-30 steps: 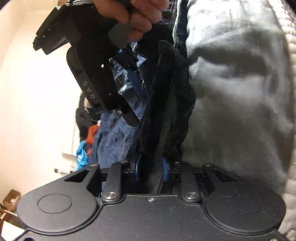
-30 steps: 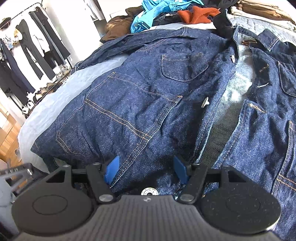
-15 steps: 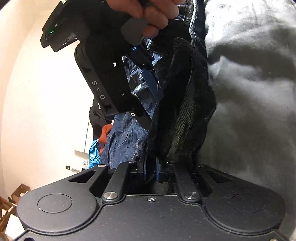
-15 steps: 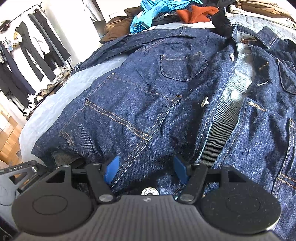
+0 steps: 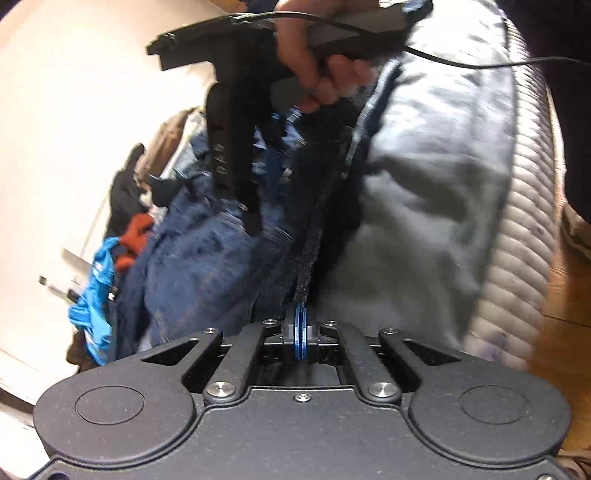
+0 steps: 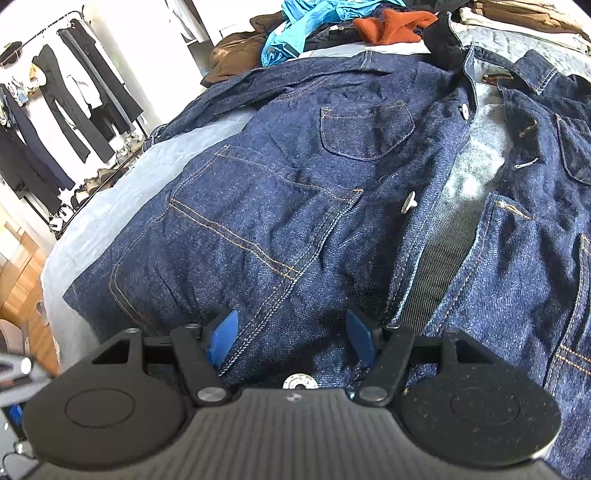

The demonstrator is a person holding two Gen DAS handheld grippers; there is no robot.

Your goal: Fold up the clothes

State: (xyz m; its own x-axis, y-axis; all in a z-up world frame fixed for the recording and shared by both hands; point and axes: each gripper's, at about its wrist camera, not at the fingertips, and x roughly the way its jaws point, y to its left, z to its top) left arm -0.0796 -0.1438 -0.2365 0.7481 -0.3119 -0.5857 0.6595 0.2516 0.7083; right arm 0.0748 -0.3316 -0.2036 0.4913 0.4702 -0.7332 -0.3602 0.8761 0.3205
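Note:
A dark blue denim jacket (image 6: 295, 206) lies open and face up on the bed, with its pale lining showing down the middle. My right gripper (image 6: 291, 328) rests on the jacket's bottom hem; its blue pads stand apart with flat denim lying between them. In the left wrist view my left gripper (image 5: 301, 328) is shut on the jacket's (image 5: 192, 266) edge, which rises in a taut dark strip from the pads. A hand (image 5: 314, 66) holds the right gripper (image 5: 251, 214) just beyond that strip.
A grey sheet (image 6: 122, 192) covers the bed under the jacket. Past the collar lies a pile of clothes (image 6: 332, 26), blue, orange and brown. A garment rack (image 6: 55, 110) stands at the left wall, above wooden floor (image 6: 22, 280). The quilted mattress side (image 5: 524, 221) is on the right.
My left gripper's pads closed fully on the jacket edge, and it then rose and rolled, drawing the denim taut. The right gripper stayed where it was, still open.

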